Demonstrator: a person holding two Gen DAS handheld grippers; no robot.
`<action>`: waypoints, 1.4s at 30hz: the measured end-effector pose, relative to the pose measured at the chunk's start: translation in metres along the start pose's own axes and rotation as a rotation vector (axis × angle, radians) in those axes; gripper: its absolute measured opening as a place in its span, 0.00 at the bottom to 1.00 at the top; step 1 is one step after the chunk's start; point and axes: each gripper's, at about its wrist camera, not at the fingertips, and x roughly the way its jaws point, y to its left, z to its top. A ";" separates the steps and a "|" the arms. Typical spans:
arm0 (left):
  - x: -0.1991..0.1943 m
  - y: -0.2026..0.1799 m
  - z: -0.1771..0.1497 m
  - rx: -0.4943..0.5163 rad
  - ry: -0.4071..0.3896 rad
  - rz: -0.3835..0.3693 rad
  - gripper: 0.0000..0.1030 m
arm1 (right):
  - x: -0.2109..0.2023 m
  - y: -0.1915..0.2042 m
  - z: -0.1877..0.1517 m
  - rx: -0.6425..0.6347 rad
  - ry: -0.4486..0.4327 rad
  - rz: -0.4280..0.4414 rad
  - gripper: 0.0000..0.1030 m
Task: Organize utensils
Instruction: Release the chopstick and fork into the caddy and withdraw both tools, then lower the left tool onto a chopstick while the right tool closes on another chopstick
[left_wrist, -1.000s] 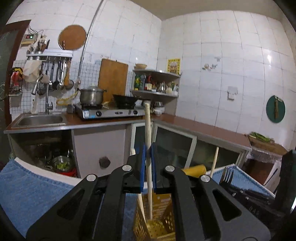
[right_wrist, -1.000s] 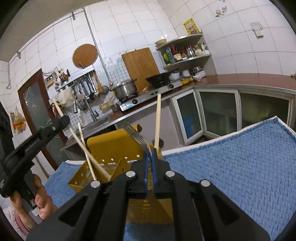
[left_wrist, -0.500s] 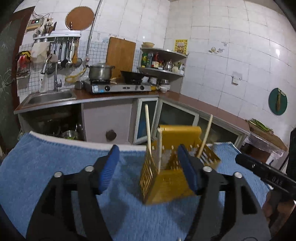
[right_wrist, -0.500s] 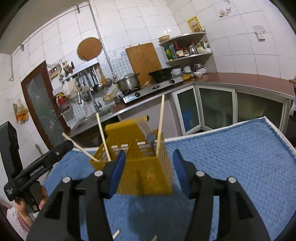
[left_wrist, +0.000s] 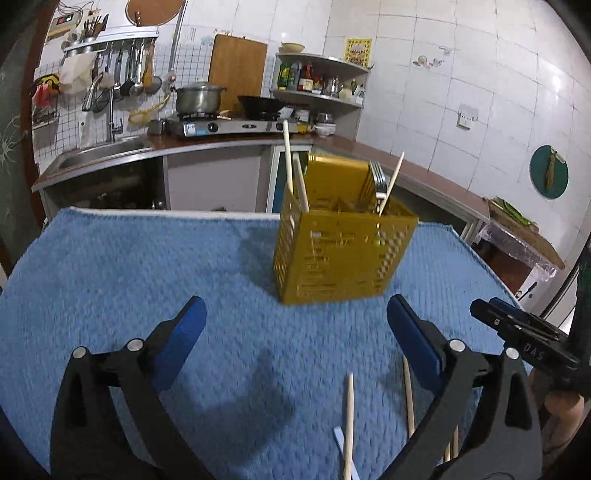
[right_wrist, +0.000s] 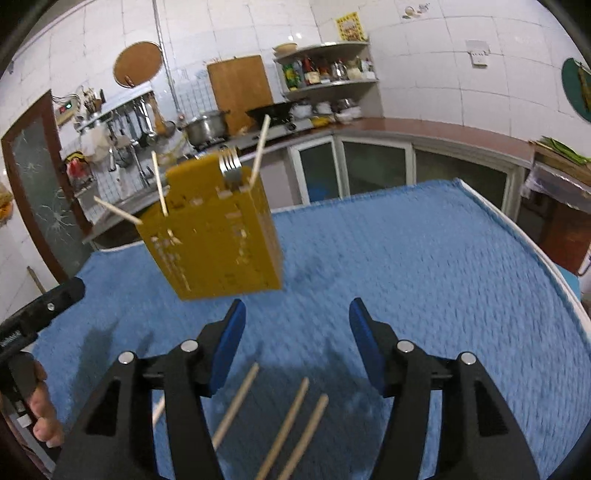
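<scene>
Yellow caddy (left_wrist: 341, 254), at 12 o'clock on the towel-covered tabletop (left_wrist: 122, 266): already holds forks (left_wrist: 377, 181) and several chopsticks (left_wrist: 287, 162). Loose chopsticks (right_wrist: 284, 428) at 6 o'clock remain. Left gripper (left_wrist: 295, 339) and right gripper (right_wrist: 297, 343): jaws opening, empty.

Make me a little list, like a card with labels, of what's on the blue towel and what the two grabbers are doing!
surface: blue towel
holder: yellow utensil caddy, upright on the towel
in holder: chopsticks, forks
loose on towel: chopsticks, near both grippers
left gripper: jaws opening, nothing between them
right gripper: jaws opening, nothing between them
</scene>
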 end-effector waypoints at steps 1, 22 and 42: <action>0.000 -0.001 -0.003 -0.001 0.007 0.005 0.95 | -0.001 0.000 -0.003 0.000 0.004 -0.009 0.56; 0.028 -0.013 -0.055 0.048 0.121 0.055 0.95 | 0.010 -0.006 -0.045 -0.043 0.049 -0.151 0.56; 0.068 -0.057 -0.066 0.214 0.310 0.032 0.54 | 0.033 0.007 -0.062 -0.099 0.261 -0.182 0.34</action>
